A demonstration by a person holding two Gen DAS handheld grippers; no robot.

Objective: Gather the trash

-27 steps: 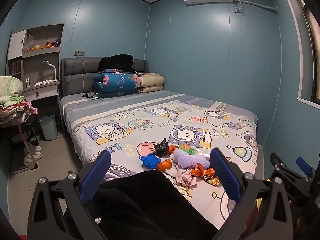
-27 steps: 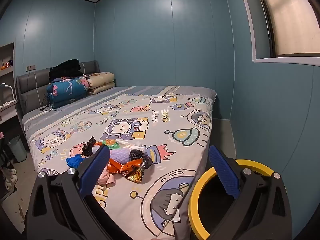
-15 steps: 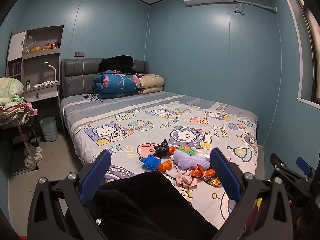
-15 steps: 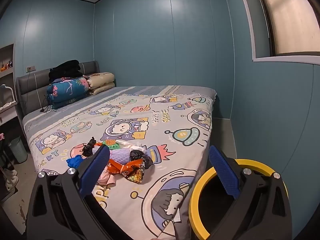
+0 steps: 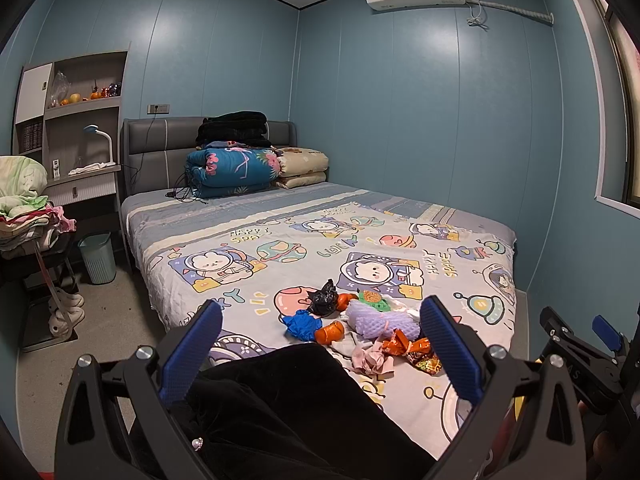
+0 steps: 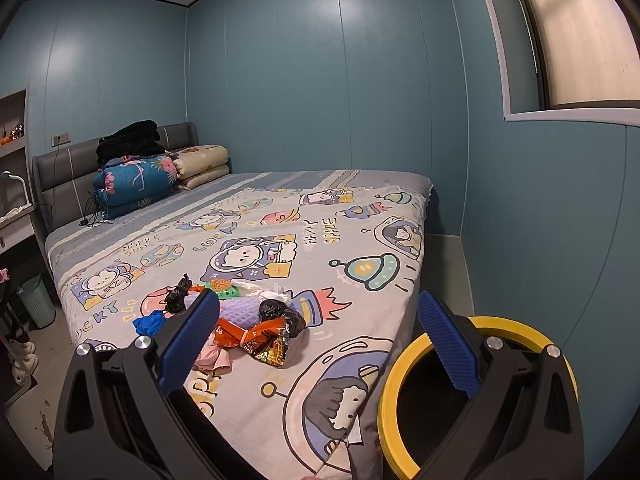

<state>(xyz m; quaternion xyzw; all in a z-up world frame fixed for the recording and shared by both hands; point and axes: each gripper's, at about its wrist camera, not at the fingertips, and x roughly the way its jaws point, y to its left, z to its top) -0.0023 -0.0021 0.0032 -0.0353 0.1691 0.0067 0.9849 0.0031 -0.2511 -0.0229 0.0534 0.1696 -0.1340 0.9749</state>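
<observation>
Both hand-held grippers, left (image 5: pixel 320 344) and right (image 6: pixel 318 336), gape wide and hold nothing. The trash (image 6: pixel 248 320) lies heaped on the bed (image 6: pixel 360 240), near its foot; right of it, apparently on the floor, stands a yellow-rimmed bin (image 6: pixel 516 326).

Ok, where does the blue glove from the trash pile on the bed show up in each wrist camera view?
Left wrist view: the blue glove lies at lower centre, at the left edge of the trash pile, beside an orange wrapper.
Right wrist view: the blue glove lies lower left, just left of the gripper's left finger.
Shared landmark: the crumpled black bag just behind it.
</observation>
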